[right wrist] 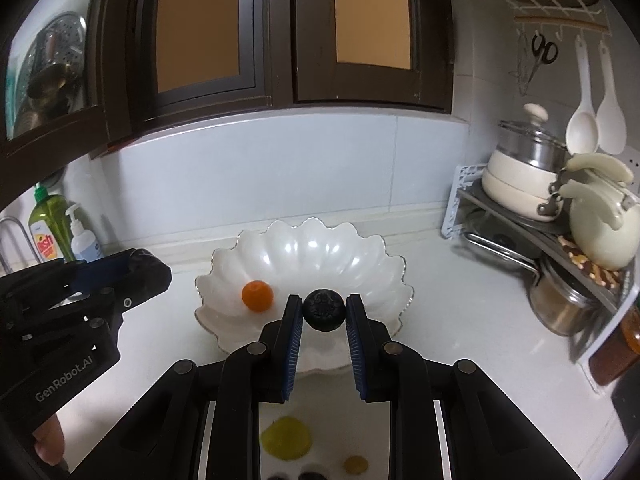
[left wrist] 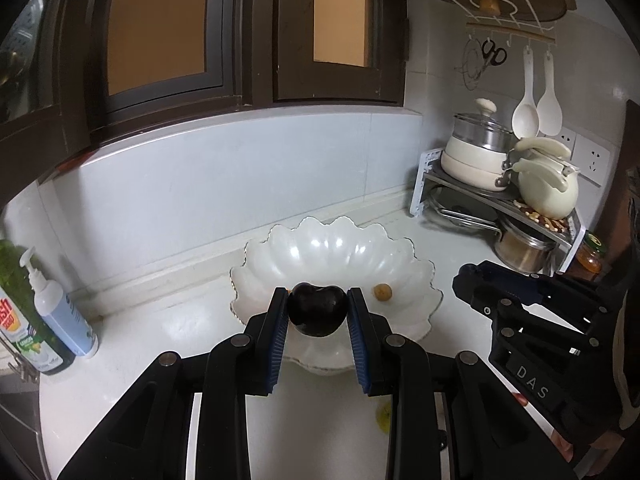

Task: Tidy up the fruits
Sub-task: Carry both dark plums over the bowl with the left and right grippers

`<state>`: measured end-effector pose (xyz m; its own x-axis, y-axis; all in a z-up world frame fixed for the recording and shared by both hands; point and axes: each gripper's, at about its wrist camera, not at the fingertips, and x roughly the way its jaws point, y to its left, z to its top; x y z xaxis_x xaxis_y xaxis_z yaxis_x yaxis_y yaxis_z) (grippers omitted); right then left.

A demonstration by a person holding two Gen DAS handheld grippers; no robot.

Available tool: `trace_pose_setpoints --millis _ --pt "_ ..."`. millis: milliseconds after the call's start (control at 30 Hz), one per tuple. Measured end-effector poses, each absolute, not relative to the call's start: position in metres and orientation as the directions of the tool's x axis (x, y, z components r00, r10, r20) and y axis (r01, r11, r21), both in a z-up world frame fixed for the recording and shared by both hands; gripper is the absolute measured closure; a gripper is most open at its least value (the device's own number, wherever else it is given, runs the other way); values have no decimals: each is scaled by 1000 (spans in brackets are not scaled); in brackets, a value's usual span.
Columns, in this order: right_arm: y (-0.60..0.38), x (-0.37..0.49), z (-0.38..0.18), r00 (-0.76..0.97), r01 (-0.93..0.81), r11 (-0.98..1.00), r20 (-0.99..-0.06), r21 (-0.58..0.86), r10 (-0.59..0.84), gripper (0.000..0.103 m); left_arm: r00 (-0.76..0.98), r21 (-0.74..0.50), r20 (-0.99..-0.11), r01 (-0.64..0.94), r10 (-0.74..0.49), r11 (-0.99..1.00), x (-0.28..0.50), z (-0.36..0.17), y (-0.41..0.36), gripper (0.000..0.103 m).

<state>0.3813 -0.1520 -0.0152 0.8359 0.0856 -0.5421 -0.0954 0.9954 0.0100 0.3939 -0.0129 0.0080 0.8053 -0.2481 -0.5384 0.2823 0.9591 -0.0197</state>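
Our left gripper has its jaws closed on a glossy dark plum, pinched between the blue pads right at the fingertips. Directly ahead of and below those jaws sits the white scalloped bowl, and in it, just to the right of the right jaw, lies a small tan fruit.

Our right gripper grips a small dark round fruit between its fingertips, the jaws narrowed onto it. The same bowl lies just beyond and under these jaws; left of the left jaw an orange fruit rests inside it.

Beneath the right gripper's fingers, on the white counter, we see a yellow-green fruit, a small tan one to its right, and dark fruits at the bottom edge that are too blurred to name. Under our left gripper a bit of yellow-green shows by the right finger.

Far left of the jaws stand a green dish soap bottle and a pump bottle. Far right is a corner rack with a cream pot and a pale kettle; ladles and scissors hang on the wall above. Each gripper shows at the edge of the other's view, off to the side of the bowl.
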Motion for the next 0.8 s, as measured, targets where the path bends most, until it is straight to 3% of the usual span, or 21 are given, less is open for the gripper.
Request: trace_pose_setpoints --millis 800 --pt "-162 495 -25 763 -105 994 -642 3 82 79 732 10 -656 251 -183 968 509 -10 -30 73"
